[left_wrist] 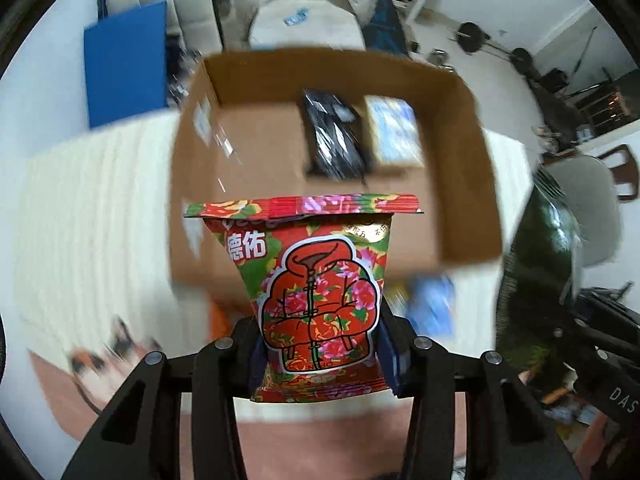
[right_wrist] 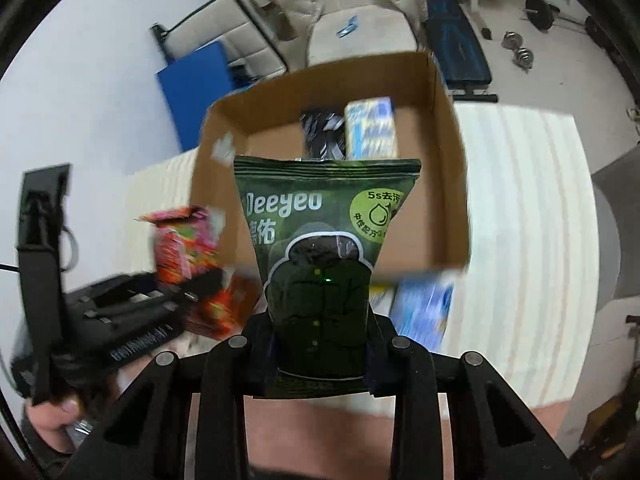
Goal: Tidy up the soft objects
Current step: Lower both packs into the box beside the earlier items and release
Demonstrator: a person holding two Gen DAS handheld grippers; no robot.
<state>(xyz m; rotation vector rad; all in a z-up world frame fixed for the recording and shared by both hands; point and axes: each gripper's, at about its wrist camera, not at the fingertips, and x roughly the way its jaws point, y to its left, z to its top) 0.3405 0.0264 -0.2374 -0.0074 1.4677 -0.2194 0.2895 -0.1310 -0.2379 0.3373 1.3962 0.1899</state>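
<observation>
My left gripper (left_wrist: 322, 354) is shut on a red floral soft pack (left_wrist: 316, 280) and holds it upright, above the near wall of an open cardboard box (left_wrist: 460, 160). My right gripper (right_wrist: 322, 350) is shut on a dark green soft pack (right_wrist: 320, 248) in front of the same box (right_wrist: 448, 184). Inside the box lie a black pack (left_wrist: 334, 136) and a blue-white pack (left_wrist: 394, 130). The black pack (right_wrist: 322, 132) and the blue-white pack (right_wrist: 370, 128) also show in the right wrist view. The left gripper with the red pack (right_wrist: 186, 244) shows at the left of the right wrist view.
The box stands on a cream ribbed surface (right_wrist: 520, 220). A blue pack (right_wrist: 420, 312) lies by the box's near wall. A blue board (left_wrist: 124, 80), a chair (left_wrist: 304, 20) and weights (right_wrist: 540, 8) are behind. The green pack (left_wrist: 540, 272) shows at the right of the left view.
</observation>
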